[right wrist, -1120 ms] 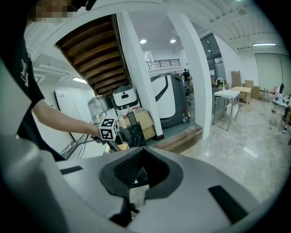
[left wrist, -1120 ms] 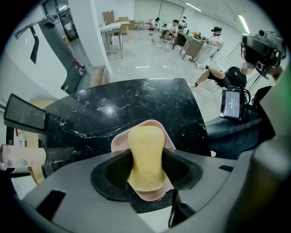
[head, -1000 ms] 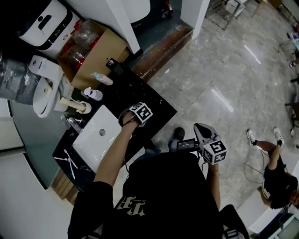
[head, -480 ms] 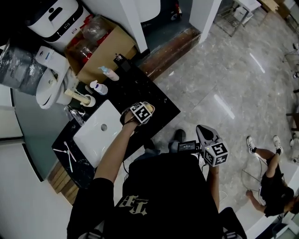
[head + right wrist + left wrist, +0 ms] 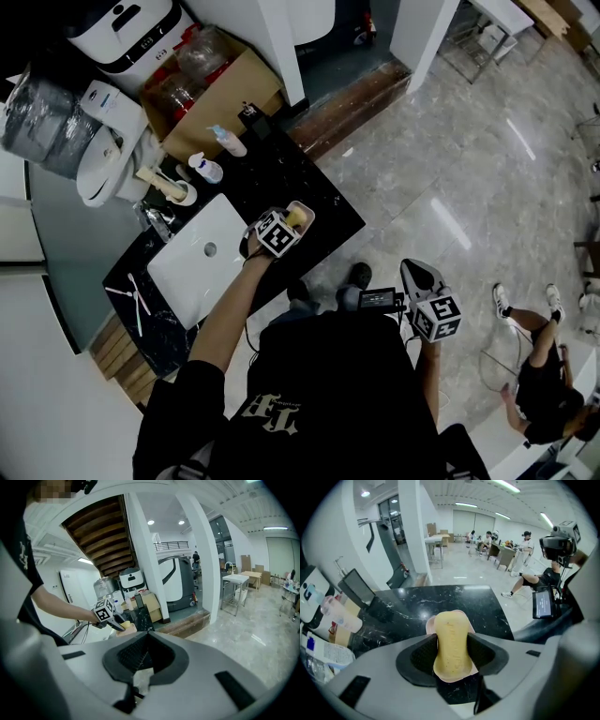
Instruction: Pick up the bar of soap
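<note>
A yellow bar of soap (image 5: 451,644) sits between my left gripper's (image 5: 451,654) jaws, which press on both its sides. A pink soap dish (image 5: 463,619) shows just under and behind it; I cannot tell whether the soap is clear of the dish. From the head view the soap (image 5: 296,218) and left gripper (image 5: 292,221) are over the right part of the black marble counter (image 5: 323,208). My right gripper (image 5: 413,269) hangs off the counter by my waist, over the floor. In its own view the right gripper (image 5: 142,660) is shut with nothing in it.
A white basin (image 5: 192,272) is set in the counter left of the soap, with a tap (image 5: 157,223) behind it. Two bottles (image 5: 228,141) (image 5: 208,169) stand at the back, near a cardboard box (image 5: 230,94). Toothbrushes (image 5: 136,302) lie at the left end. A person (image 5: 539,375) is on the floor, right.
The soap, unseen a second ago, now shows between the left gripper's jaws. The left gripper has shifted slightly toward the counter's front edge. The right gripper has barely moved.
</note>
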Demonstrator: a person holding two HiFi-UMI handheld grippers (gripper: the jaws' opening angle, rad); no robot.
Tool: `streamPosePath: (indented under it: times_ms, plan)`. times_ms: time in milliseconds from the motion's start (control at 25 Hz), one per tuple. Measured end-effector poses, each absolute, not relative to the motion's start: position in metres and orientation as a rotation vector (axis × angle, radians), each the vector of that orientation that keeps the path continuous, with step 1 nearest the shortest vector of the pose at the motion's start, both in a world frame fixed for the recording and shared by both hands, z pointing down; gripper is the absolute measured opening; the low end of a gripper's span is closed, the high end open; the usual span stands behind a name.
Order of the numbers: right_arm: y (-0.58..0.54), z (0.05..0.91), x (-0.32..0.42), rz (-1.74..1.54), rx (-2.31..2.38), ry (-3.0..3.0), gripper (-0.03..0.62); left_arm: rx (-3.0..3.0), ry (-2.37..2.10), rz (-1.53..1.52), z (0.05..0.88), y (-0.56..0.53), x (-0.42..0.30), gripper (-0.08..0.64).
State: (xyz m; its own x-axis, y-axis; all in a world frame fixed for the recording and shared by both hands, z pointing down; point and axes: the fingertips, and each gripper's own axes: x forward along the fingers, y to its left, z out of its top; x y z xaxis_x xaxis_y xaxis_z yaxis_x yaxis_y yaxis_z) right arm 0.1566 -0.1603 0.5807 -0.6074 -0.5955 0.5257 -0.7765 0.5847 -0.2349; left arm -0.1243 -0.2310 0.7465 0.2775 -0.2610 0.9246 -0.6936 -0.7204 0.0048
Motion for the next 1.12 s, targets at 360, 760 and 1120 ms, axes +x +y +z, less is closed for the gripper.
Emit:
streamPosePath:
  times_ms: [360,760,1120]
  plan:
    - [-0.162,0.574,0.137,0.592,1.024,-2.466,0.011,2.356,-1.193,0.978,0.66,-0.232,-0.125,0.207]
    - [-0.172,0.563,0.114,0.545,0.963,-2.508,0.011,2.59,-1.396,0.376,0.528,-0.209,-0.122,0.207]
    - [-0.186,0.542,0.088,0.471,0.937,-2.571,0.011,2.662,-1.437,-0.008,0.459,-0.168,-0.131,0.207]
